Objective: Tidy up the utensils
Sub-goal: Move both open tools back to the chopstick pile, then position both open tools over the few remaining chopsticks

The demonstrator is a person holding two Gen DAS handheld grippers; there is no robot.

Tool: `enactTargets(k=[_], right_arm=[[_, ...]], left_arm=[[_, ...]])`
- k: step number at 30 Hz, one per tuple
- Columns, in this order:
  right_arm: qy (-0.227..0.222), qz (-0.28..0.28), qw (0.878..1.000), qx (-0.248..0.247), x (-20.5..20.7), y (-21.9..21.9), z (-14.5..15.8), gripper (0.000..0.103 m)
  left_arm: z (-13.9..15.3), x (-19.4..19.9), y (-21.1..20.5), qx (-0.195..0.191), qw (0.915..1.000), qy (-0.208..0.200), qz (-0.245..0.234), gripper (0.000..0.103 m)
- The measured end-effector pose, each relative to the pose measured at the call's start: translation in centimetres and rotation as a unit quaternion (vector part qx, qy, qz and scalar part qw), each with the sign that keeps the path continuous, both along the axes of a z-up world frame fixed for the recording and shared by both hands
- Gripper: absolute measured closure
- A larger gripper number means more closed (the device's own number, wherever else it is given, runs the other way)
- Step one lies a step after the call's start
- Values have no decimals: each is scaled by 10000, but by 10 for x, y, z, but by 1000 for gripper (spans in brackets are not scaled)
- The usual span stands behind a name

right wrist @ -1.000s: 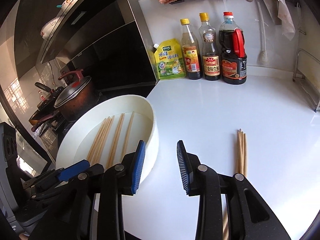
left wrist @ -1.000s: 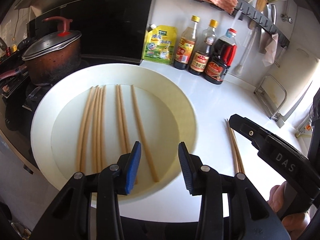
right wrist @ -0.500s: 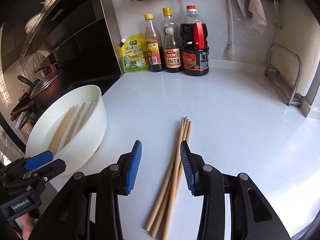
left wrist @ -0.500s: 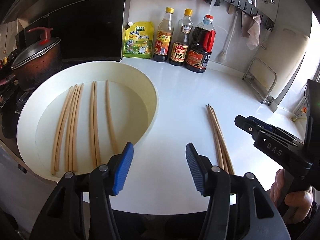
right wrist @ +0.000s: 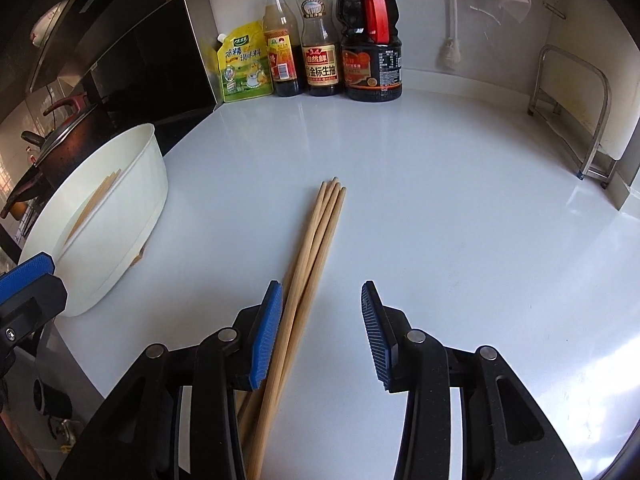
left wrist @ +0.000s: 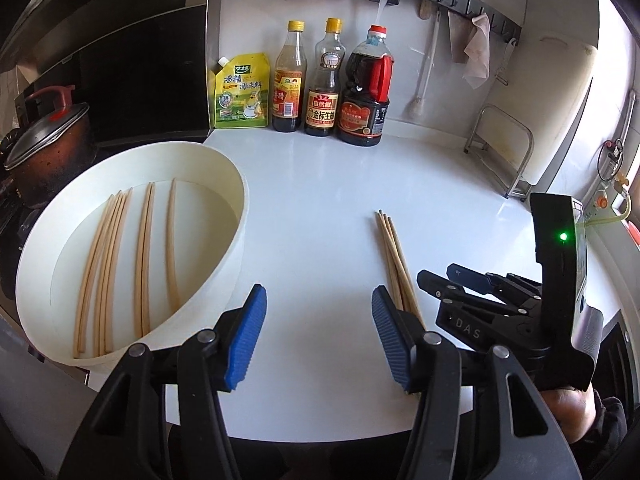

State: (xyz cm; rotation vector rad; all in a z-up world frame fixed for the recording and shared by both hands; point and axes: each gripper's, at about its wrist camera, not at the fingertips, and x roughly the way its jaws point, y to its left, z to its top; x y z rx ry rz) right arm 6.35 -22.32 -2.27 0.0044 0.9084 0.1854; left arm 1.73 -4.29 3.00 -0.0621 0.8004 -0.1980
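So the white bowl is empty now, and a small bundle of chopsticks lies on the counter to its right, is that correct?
Not quite. The white bowl is not empty: the left wrist view shows several chopsticks in the bowl, lying side by side on its bottom. The rest holds: a small bundle of chopsticks lies on the counter to its right.

The right gripper (left wrist: pixel 472 284) bears "DAS" on its body. The middle bottle (right wrist: pixel 319 32) has a label reading "金标生抽". The yellow pouch (left wrist: pixel 241 90) shows Chinese characters, not clearly legible.
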Motion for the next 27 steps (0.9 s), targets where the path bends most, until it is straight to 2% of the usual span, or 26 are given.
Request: enactTargets(k=[7,15,27], right_arm=[[155,123,9997,-170,5,9,-13,63],[197,11,9994,-279,7,0,-19,63],[209,-262,9994,10,8,-39,-17,63]], left_arm=[[-1,-1,-13,48,9999,-59,-76,49],[-9,2,-28,27,9999,82,-135,47],[-40,19,-59,96,9996,261,-73,47]])
